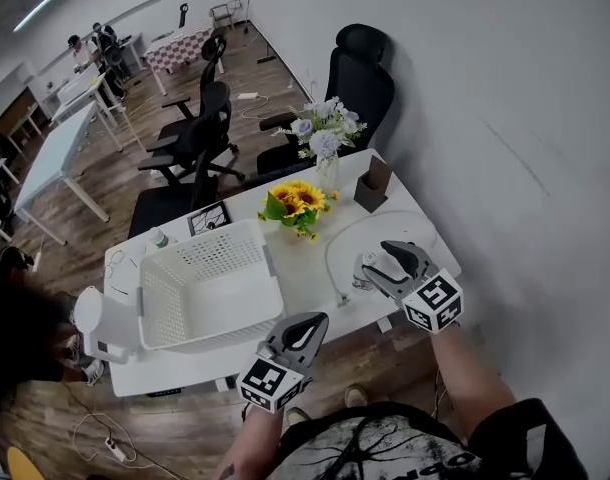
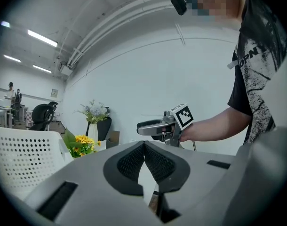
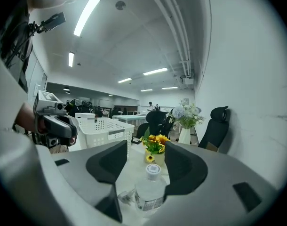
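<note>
1. Head view: the right gripper (image 1: 378, 266) hangs low over the white table (image 1: 307, 286), near its edge. Its tips are at a small clear bottle (image 1: 361, 274), which it partly hides. The left gripper (image 1: 307, 330) floats off the table's near edge, just beside a white basket (image 1: 210, 283) and touching nothing. Sunflowers (image 1: 297, 203) stand behind the basket.

2. Left gripper view: the left gripper (image 2: 144, 145) has its jaws pressed together at the tips with nothing between them. Beyond them are the right gripper (image 2: 157, 126), the basket (image 2: 21, 157) and the sunflowers (image 2: 80, 145).

3. Right gripper view: the right gripper (image 3: 146, 148) has its jaws spread wide. The bottle (image 3: 149, 188) stands upright between them, white cap up, and I judge that neither pad touches it. The basket (image 3: 103, 131), the sunflowers (image 3: 154, 145) and the left gripper (image 3: 56, 124) lie beyond.

4. Risks, as I judge them: the bottle looks light and smooth. If one pad meets it before the other, it could tip or skid across the table. A grip too near the cap could let it swing or slip out. A hard squeeze could buckle the thin wall.
</note>
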Demonstrator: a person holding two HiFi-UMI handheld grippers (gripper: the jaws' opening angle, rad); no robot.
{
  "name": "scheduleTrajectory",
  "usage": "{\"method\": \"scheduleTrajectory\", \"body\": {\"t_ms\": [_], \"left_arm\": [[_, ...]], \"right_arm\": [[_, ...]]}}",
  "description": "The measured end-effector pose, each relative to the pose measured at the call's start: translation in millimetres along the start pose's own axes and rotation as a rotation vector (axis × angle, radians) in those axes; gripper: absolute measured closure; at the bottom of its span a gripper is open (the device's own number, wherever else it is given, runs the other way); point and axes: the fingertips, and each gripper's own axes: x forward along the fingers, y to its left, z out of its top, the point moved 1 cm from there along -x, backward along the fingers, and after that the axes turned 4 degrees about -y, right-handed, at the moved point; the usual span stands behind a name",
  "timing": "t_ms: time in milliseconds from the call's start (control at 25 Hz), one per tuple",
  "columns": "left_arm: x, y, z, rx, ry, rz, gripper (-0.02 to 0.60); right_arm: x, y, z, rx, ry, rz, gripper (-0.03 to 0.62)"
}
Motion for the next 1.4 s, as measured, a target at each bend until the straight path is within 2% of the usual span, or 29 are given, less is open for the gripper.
{"method": "scheduleTrajectory", "body": {"t_ms": [280,360,400,480,560,760,1160,1400], "left_arm": [[-11,-1,12,0.035,-0.013,-0.043,0.571],[-13,2,14,0.038,-0.014,-0.049,0.571],[-14,4,14,0.039,-0.013,-0.052,0.571],[-15,6,15,0.043,-0.011,-0.061,0.571],[-16,5,16,0.050,-0.010,-0.073,0.571],[-18,4,24,0.072,-0.013,-0.106,0.571],[-18,-5,28,0.096,-0.012,-0.151,0.571],[-19,-11,23,0.096,-0.007,-0.166,0.571]], "right_arm": [[-24,29,7,0.002,-0.020,-0.017,0.360],[-30,38,11,0.005,-0.034,-0.022,0.407],[-32,42,14,0.010,-0.044,-0.023,0.458],[-38,52,19,0.019,-0.063,-0.019,0.519],[-43,63,25,0.023,-0.077,-0.009,0.548],[-56,81,32,0.040,-0.106,-0.005,0.562],[-75,92,10,0.049,-0.059,-0.046,0.565],[-73,100,9,0.050,-0.051,-0.029,0.571]]}}
